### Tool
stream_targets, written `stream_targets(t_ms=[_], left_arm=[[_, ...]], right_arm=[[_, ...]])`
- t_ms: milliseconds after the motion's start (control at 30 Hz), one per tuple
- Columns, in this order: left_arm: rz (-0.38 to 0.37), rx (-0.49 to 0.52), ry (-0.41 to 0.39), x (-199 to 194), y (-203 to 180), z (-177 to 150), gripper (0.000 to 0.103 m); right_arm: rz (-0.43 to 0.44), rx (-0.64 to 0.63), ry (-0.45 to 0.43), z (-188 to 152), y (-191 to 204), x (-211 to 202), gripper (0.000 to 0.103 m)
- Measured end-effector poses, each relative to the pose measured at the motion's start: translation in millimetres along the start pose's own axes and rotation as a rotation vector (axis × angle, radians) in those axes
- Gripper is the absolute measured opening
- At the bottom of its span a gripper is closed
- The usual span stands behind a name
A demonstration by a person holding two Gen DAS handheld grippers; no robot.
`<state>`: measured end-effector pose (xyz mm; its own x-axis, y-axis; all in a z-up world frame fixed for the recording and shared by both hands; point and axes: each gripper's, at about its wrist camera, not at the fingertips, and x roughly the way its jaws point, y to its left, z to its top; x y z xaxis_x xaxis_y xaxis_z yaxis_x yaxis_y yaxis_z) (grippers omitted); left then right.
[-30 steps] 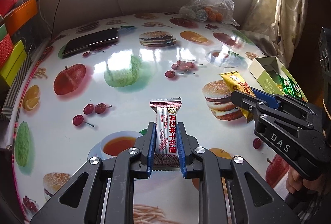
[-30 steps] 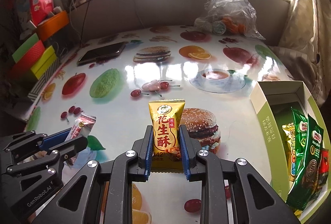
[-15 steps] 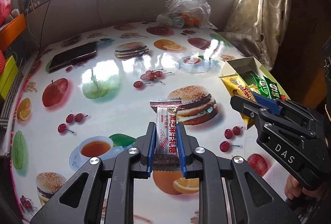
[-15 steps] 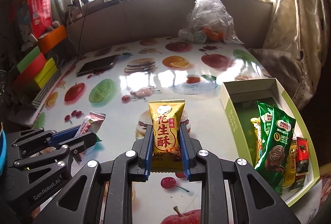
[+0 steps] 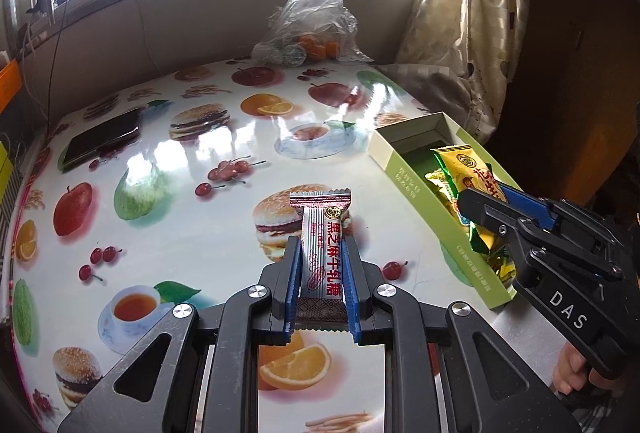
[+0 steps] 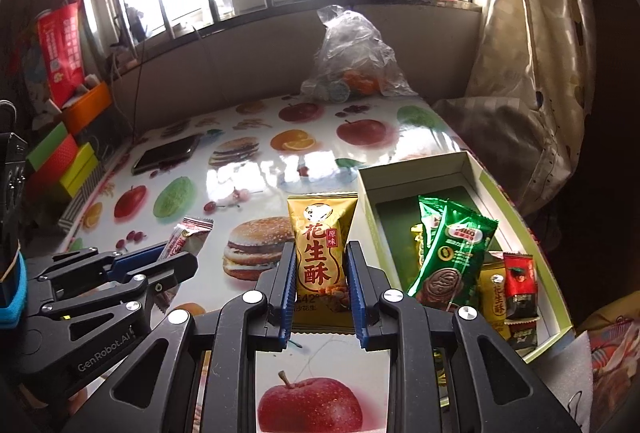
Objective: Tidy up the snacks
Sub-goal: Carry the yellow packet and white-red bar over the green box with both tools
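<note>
Over the glossy fruit-and-burger-print tabletop (image 5: 168, 233), the left hand-held gripper (image 5: 320, 265) clamps a white-and-maroon sesame nougat wrapper (image 5: 322, 233) while the right hand-held gripper (image 6: 322, 285) clamps a yellow peanut-crisp packet (image 6: 320, 245) beside the open pale-green cardboard box (image 6: 520, 209)

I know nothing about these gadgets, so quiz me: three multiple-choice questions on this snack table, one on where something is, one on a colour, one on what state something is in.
1. Where does the dark flat phone lie?
A. inside the box
B. on the fruit-printed table, far left
C. on the windowsill

2. What colour is the peanut-crisp packet in the right tool?
A. golden yellow
B. blue
C. white

3. How is the slim white-and-red candy packet at the left tool?
A. lying flat on the table
B. dropped in the box
C. clamped between the tool's blue pads

Answers: 1 B, it lies on the tabletop near the coloured boxes; 2 A, its wrapper is gold with red characters; 3 C, both pads press its sides.
</note>
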<state>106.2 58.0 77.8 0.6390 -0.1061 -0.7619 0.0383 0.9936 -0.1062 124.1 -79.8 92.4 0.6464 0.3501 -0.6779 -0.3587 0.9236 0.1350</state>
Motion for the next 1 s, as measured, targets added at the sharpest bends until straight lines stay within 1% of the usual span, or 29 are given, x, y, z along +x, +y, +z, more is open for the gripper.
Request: stream_targets(t_ms=[433, 767, 1000], left_arm=[[-0.064, 0.053, 0.009, 13, -46, 15, 0.021], [-0.121, 0.073, 0.045, 34, -79, 25, 0.021], [-0.124, 0.088, 0.086, 56, -100, 29, 0.021]], right_arm=[[-0.077, 0.069, -0.025, -4, -50, -26, 0.023], [-0.152, 0.14, -0.014, -17, -94, -33, 0.023], [-0.179, 0.182, 0.006, -28, -119, -31, 0.023]])
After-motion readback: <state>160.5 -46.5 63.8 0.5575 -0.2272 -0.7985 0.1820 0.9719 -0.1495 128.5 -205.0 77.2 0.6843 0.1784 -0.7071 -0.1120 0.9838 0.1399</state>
